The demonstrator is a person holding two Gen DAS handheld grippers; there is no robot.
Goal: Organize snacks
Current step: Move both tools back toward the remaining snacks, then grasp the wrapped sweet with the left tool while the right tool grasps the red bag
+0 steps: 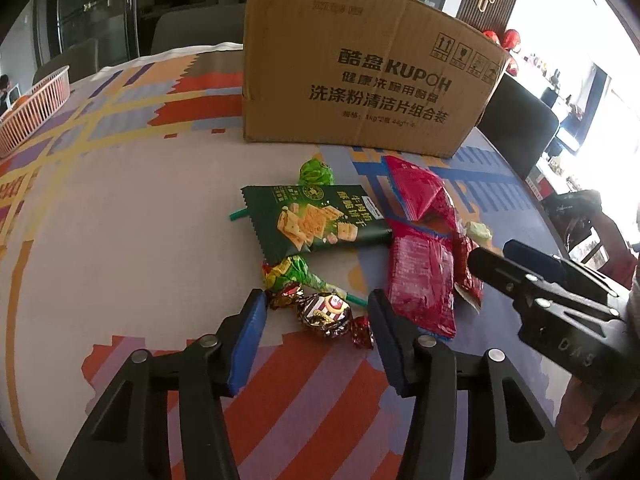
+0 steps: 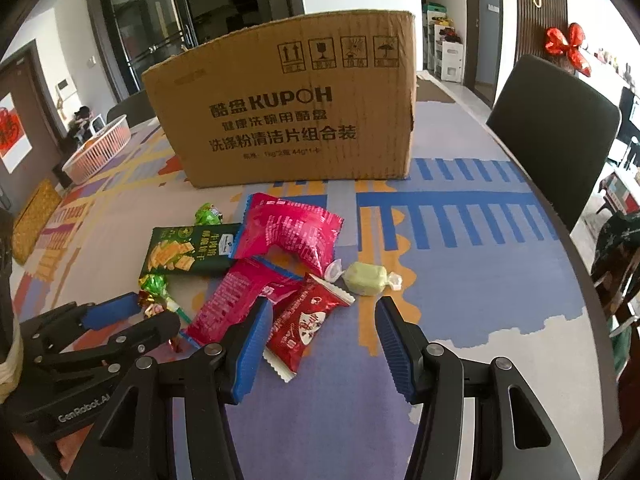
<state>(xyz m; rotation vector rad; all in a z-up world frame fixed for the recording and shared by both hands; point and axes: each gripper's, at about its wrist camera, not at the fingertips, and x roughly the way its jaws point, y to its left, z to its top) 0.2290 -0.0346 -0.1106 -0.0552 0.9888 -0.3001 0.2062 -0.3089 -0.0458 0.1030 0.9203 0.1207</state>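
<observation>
The tabletop [image 1: 120, 208] wears a cloth with bright blocks of red, yellow, blue and purple. Near its far left edge sits a white basket [image 1: 34, 108] with something orange in it. In the middle, toward the far edge, stands a big brown cardboard box [image 1: 360, 76] with dark print on its side. Behind the box are dark glass doors, and a dark chair [image 2: 556, 136] stands at the right edge. A shiny red bow [image 2: 568, 46] hangs on the wall behind the chair.

The snacks lie in a small pile in front of the box. At the left of the pile, the left gripper [image 1: 316, 324] has its blue fingers [image 1: 250, 340] apart, one on each side of a round brown candy [image 1: 325, 313] in shiny foil. The fingers are close to the candy, but I cannot tell if they touch it. Just behind it lies a green lollipop [image 1: 296, 274]. Farther back lies a dark green cracker bag [image 1: 316, 222] with yellow crackers pictured on it, and a second green lollipop [image 1: 316, 172] peeks out behind the bag.

To the right lie two pink packets [image 2: 288, 232], one partly over the other. The right gripper [image 2: 324, 336] is open too. A small red packet [image 2: 306, 328] with white zigzag ends lies against its left finger, partly between the fingers. A pale green candy [image 2: 366, 278] in a clear twisted wrapper lies just past the fingertips.
</observation>
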